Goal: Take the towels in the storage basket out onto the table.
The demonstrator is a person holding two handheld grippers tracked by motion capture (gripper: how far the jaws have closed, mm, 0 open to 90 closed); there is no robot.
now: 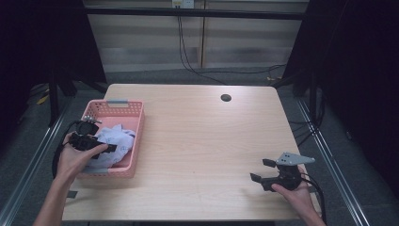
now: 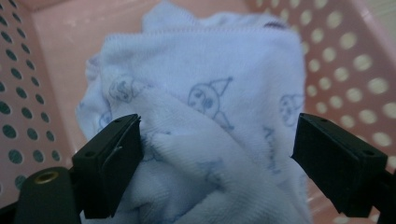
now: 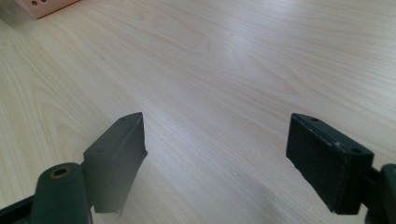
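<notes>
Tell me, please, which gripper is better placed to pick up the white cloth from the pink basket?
The left gripper. Its open fingers already straddle the white cloth inside the pink basket. The right gripper is open over bare table, far away.

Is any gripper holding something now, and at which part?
Nothing is held. The left gripper has open jaws around the cloth in the basket; the right gripper is open.
</notes>
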